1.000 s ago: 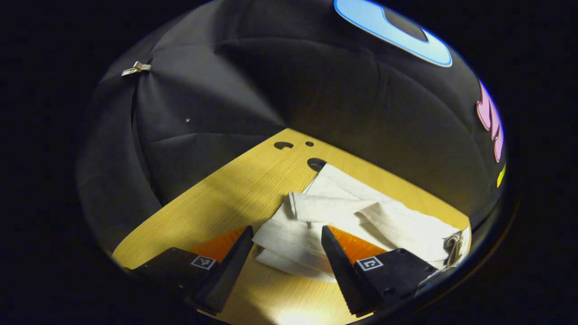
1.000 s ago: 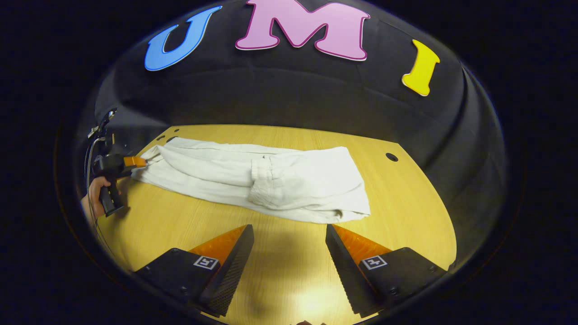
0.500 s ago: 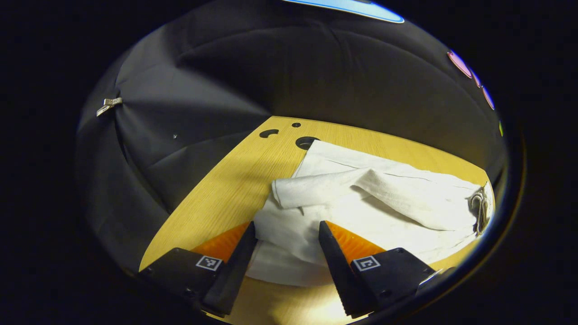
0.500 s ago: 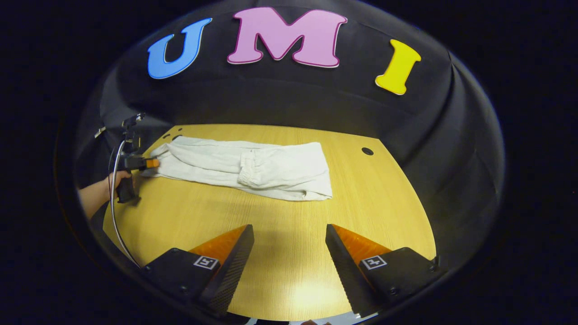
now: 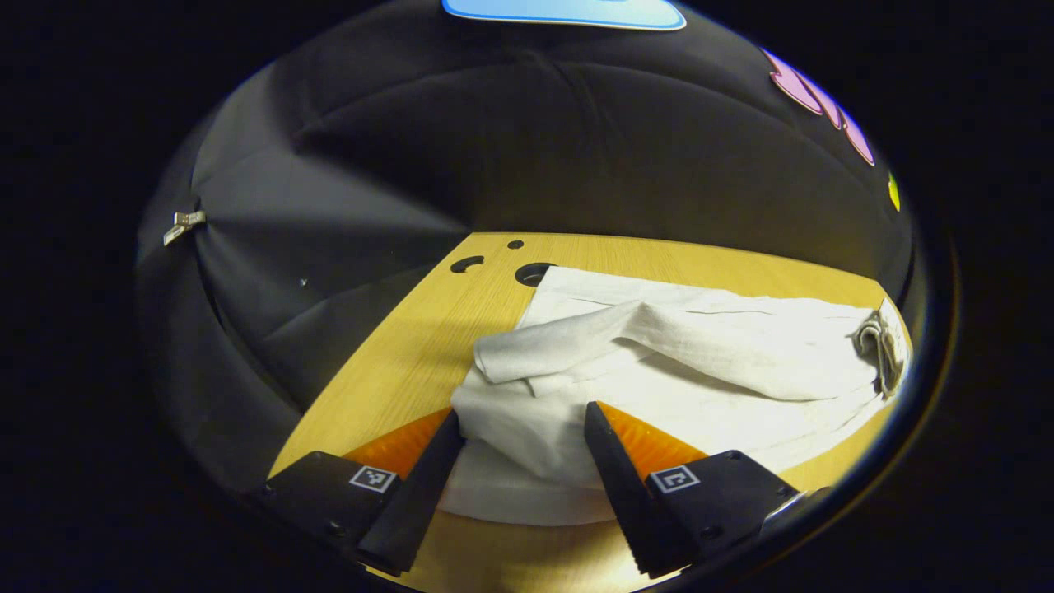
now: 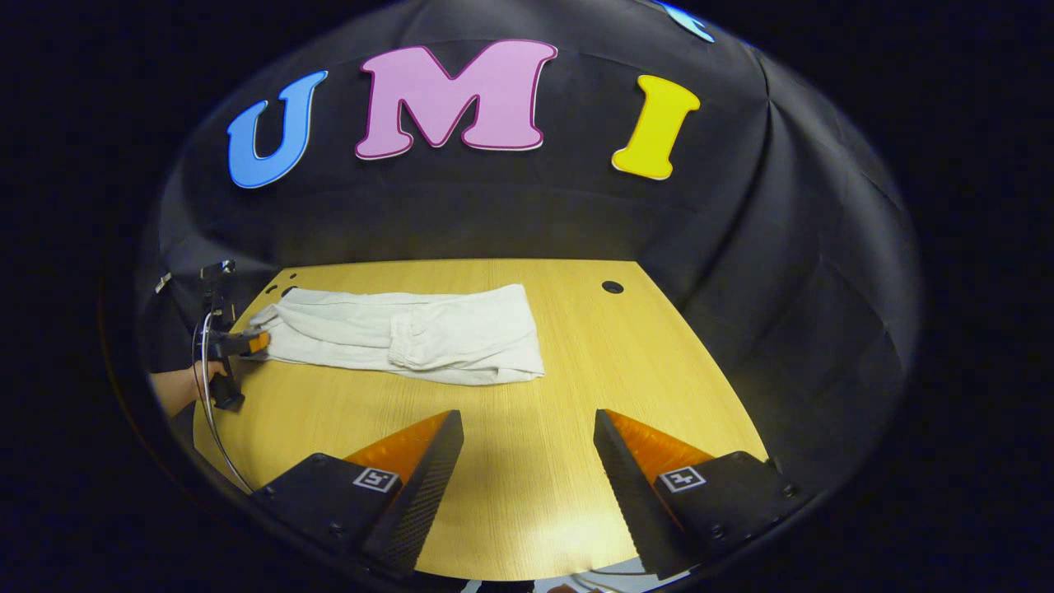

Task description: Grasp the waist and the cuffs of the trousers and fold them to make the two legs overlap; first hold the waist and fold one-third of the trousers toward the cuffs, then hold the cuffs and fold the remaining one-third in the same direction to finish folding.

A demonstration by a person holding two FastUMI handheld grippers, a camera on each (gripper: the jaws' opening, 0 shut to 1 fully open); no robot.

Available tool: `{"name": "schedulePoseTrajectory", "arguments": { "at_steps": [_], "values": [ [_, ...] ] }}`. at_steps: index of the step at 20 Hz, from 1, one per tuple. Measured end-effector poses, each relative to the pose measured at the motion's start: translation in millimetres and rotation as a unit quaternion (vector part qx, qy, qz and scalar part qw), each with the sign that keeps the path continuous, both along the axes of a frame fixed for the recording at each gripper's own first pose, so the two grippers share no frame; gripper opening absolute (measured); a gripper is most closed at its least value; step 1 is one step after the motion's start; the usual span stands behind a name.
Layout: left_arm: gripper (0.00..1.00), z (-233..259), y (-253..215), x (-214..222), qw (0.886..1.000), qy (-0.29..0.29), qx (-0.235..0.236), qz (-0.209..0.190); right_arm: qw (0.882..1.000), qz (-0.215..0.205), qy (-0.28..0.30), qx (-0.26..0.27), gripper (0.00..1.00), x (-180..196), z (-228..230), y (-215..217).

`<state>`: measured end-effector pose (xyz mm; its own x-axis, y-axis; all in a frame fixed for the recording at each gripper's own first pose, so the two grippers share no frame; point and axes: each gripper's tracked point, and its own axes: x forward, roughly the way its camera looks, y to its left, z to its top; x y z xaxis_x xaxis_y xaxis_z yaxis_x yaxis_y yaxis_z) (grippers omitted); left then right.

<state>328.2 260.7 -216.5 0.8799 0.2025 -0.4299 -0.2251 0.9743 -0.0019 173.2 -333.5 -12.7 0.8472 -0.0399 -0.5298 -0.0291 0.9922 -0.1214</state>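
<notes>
left claw (image 5: 521, 428): spread, fingers astride the cuff end of the trousers (image 5: 683, 362), not clamped | trousers: white, folded, lying at far left of the tabletop (image 6: 576, 461) | right claw (image 6: 527, 432): released, over bare wood | writing: square coded markers on claws, unreadable

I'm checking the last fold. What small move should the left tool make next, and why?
Probably close the left tool on the cuffs. Its fingers stand apart around the trousers' cuff end, while the waist third already lies folded over and the right tool hangs open, away from the cloth.
</notes>
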Motion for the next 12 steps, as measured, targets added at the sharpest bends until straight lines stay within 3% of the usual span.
{"name": "schedulePoseTrajectory", "arguments": {
  "at_steps": [5,12],
  "values": [
    [0.93,1.3,0.4,2.8,0.998,0.016,0.03,-0.049,1.0,0.009,0.015,-0.012,0.99,-2.5,-12.8,6.2],
    [0.93,-2.2,-0.5,3.1,0.998,0.024,0.002,-0.054,0.999,0.025,0.036,-0.007,0.99,-0.7,-27.4,25.7]
  ]
}}
